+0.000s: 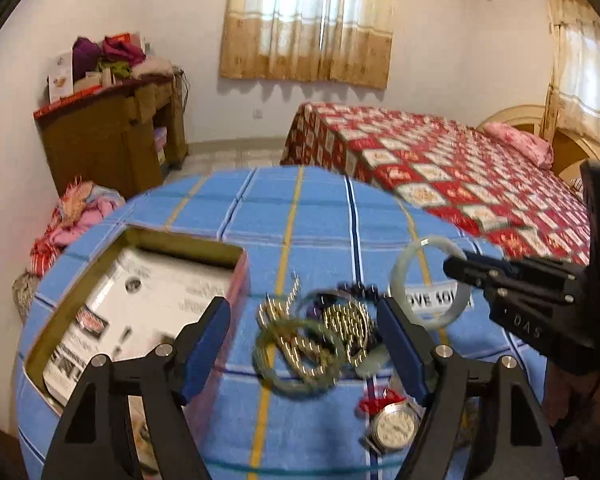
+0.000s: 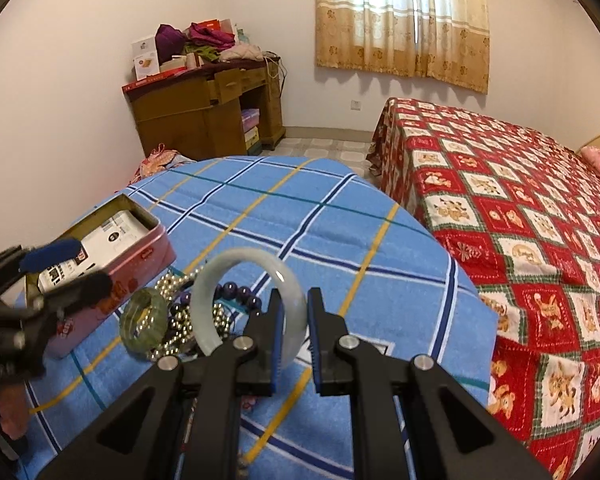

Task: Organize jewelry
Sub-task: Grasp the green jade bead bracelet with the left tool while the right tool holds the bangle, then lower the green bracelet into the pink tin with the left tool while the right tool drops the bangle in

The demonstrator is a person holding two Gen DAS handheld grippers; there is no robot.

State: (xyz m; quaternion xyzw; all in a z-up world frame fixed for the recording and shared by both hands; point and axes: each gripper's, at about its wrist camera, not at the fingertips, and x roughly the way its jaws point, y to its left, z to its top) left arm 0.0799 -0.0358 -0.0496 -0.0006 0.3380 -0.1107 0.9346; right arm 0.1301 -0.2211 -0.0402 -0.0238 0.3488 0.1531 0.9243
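My right gripper (image 2: 296,304) is shut on a pale jade bangle (image 2: 220,276) and holds it above the blue checked table; the bangle (image 1: 406,264) and that gripper (image 1: 456,266) also show in the left wrist view. My left gripper (image 1: 304,312) is open and empty, its fingers on either side of a jewelry pile: a dark green bangle (image 1: 296,356), gold bead strands (image 1: 344,320), dark beads (image 1: 360,290) and a wristwatch (image 1: 394,426). The open pink tin box (image 1: 140,304) sits to the left, with printed paper inside.
The round table has a blue checked cloth (image 2: 300,220). A bed with a red quilt (image 2: 520,220) stands to the right. A wooden desk (image 2: 208,108) piled with clothes stands by the far wall.
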